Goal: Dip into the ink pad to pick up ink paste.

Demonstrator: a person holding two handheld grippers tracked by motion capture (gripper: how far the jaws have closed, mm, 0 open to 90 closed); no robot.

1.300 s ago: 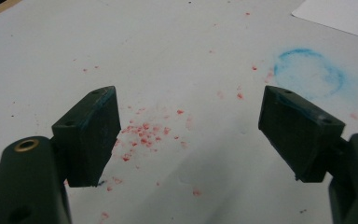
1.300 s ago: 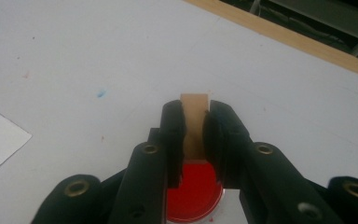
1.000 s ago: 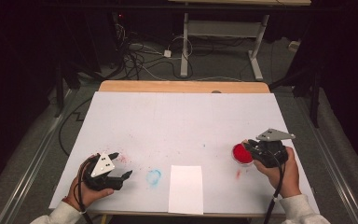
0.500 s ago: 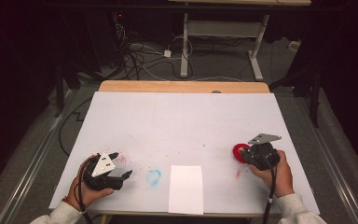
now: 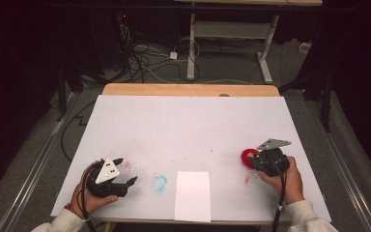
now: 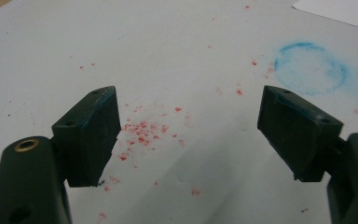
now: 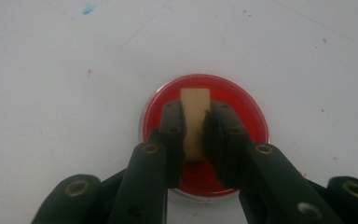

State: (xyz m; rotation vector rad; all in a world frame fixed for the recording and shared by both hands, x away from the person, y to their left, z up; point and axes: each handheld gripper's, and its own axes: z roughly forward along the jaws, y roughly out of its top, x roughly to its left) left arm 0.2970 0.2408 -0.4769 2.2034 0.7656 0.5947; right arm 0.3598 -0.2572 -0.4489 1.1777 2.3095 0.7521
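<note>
The right gripper [image 5: 257,163] sits down over the red dish [image 5: 247,157]; the left gripper [image 5: 121,170] (jaws apart) rests near a blue smudge [image 5: 159,182].

1 red dish [image 5: 248,157] | 1 tan block [image 7: 195,122] | 1 paper sht [image 5: 192,195] | 2 hand-held grippers

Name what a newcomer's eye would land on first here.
First, the red ink dish near the table's right edge, where the right gripper is shut on a tan wooden stamp over the ink. Next, the blue ring print beside the white paper sheet at the front.
</note>
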